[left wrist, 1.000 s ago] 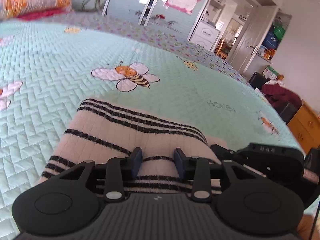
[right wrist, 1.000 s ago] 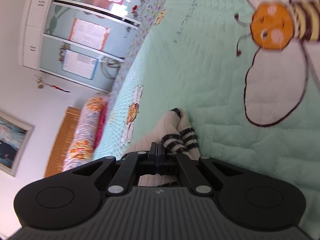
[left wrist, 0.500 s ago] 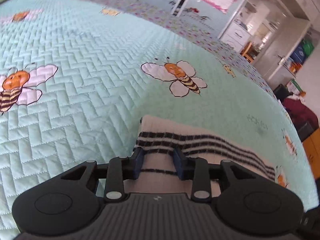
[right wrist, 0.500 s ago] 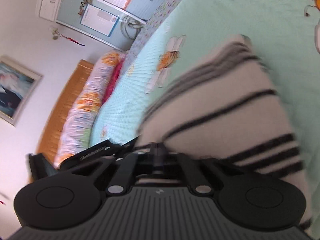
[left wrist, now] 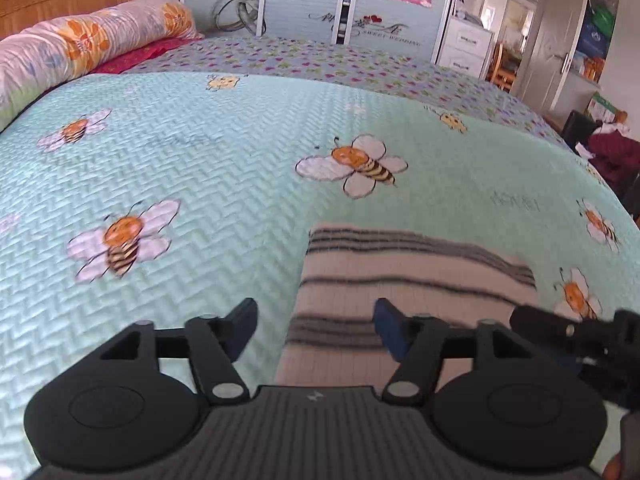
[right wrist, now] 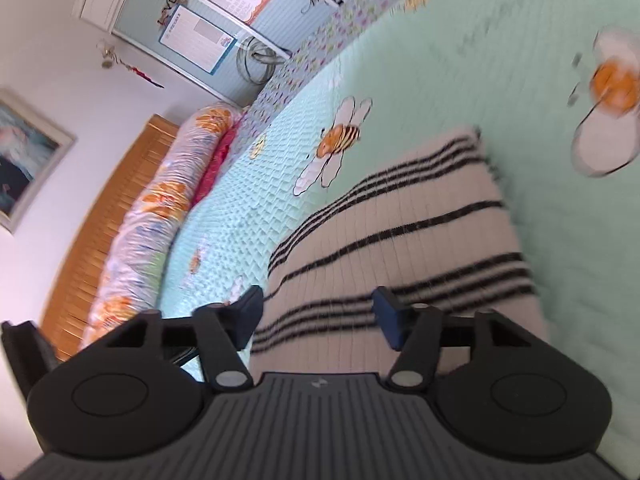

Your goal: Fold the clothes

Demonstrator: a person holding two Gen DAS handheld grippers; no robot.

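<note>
The striped sweater (left wrist: pixel 404 292) lies folded flat on the bee-print quilt (left wrist: pixel 224 184), at about 5 o'clock in the left wrist view. Its long axis runs from 6 toward 12 there, and the black stripes go across it. The left gripper (left wrist: pixel 314 330) is opening wide and holds nothing. The right gripper (right wrist: pixel 316 316) is opening too, above the sweater, with no cloth pinched.
</note>
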